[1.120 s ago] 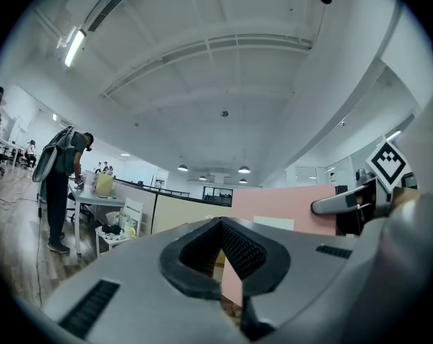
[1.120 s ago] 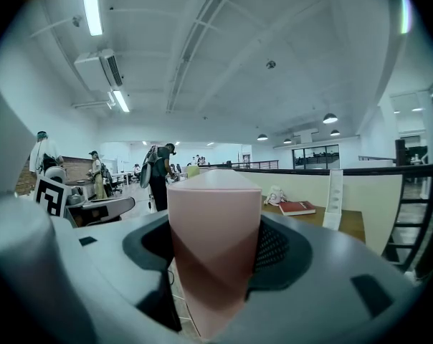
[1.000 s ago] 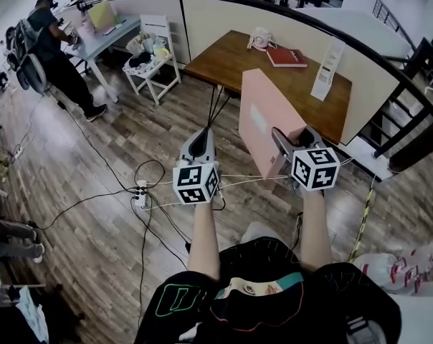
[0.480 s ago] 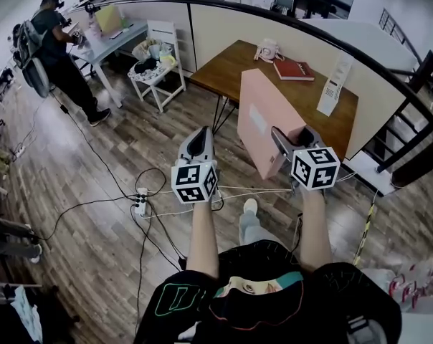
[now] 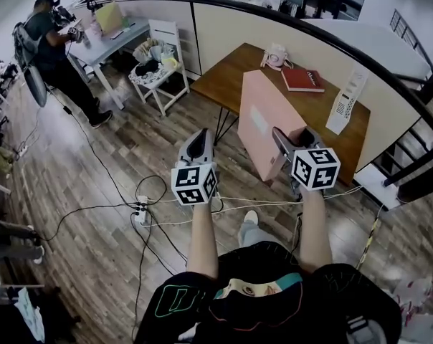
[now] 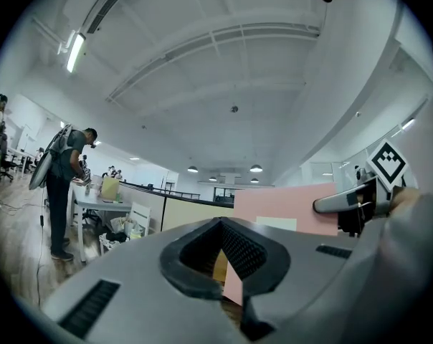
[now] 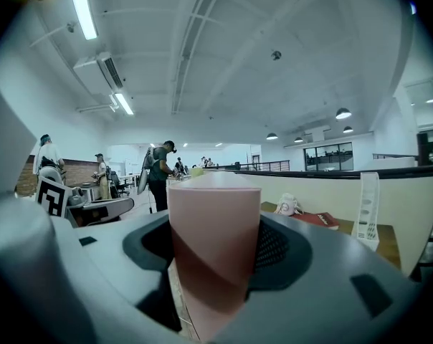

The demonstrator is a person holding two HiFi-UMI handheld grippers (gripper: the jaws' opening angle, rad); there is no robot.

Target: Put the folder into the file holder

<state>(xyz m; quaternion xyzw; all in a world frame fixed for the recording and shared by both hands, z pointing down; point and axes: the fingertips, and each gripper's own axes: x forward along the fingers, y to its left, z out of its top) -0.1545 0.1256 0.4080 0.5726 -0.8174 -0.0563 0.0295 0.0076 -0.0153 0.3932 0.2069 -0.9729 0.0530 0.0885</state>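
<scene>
Folder (image 5: 263, 117) looks light, kinda floppy; right tool (image 5: 288, 138) pinches its near edge, left tool (image 5: 199, 140) is clenched on nothing.

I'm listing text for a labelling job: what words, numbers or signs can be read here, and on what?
No text is legible.
Red book: white print on the cover, too small to read.
White stand on the table: dark print, blurred.
Pink folder: pale label, nothing readable on it.
</scene>
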